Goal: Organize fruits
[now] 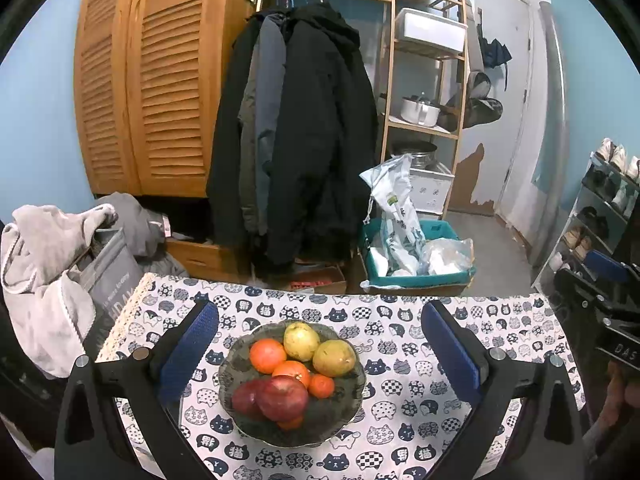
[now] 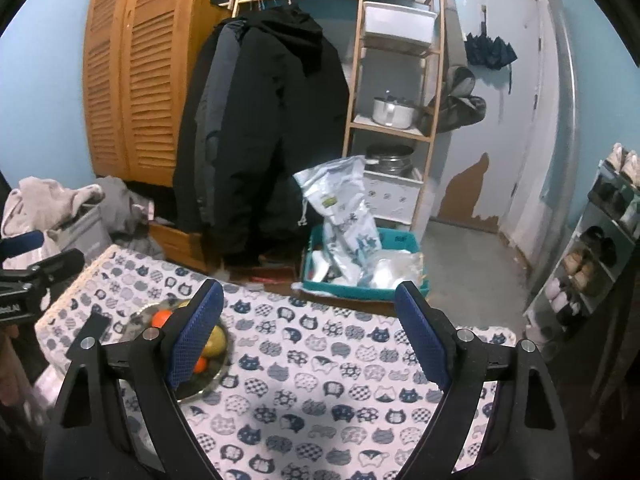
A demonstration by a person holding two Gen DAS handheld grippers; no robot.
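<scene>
Fruits sit piled together in the glass bowl (image 1: 356, 396) on my cat-print tablecloth (image 1: 400, 432): two yellow-green pears (image 1: 301, 340) at the back, oranges (image 1: 267, 355) in the middle, two red apples (image 1: 282, 397) at the front, and a small orange one half hidden beneath them. No fruit lies loose on the cloth in either view. My left gripper (image 1: 318, 356) hangs over the bowl with its jaws spread wide, holding nothing; my right gripper (image 2: 310, 336) is just as wide and empty over bare cloth, with the bowl off to its left, partly behind one blue pad.

This pile fits either a finished gathering or a mixed heap waiting to be sorted out, and I cannot tell which. If I do reach in, I judge the top fruit the safest grip: pads on opposite sides of its widest part, closing gently, lifting straight up so the round neighbours do not roll over the low rim.
</scene>
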